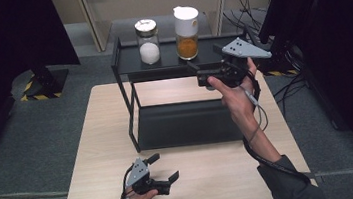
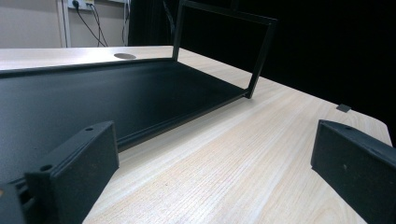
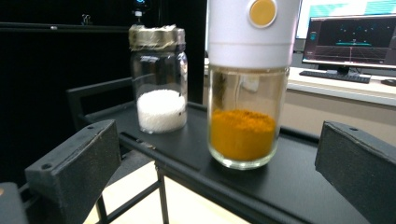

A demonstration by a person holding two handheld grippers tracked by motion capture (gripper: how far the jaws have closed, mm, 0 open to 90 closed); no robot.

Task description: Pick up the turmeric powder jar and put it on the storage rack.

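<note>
A black two-tier rack (image 1: 130,64) stands on the wooden table (image 1: 100,153). On its top shelf (image 3: 299,186) are a glass jar of white grains (image 1: 148,42) (image 3: 161,93) and, to its right, a white-capped jar of orange powder (image 1: 186,28) (image 3: 243,130). My right gripper (image 1: 204,58) (image 3: 217,172) is open, held at the top shelf's front right edge and pointing at the orange jar, a little short of it and not touching. My left gripper (image 1: 164,167) (image 2: 215,163) is open and empty, low over the table's front, facing the rack's lower tray (image 2: 93,98).
The rack's thin upright posts (image 2: 261,60) frame the lower tray. A grommet hole (image 2: 124,56) sits in the table behind the rack. A monitor (image 3: 350,42) and keyboard stand on a desk beyond the rack. Dark curtains and floor cables (image 1: 289,86) flank the table.
</note>
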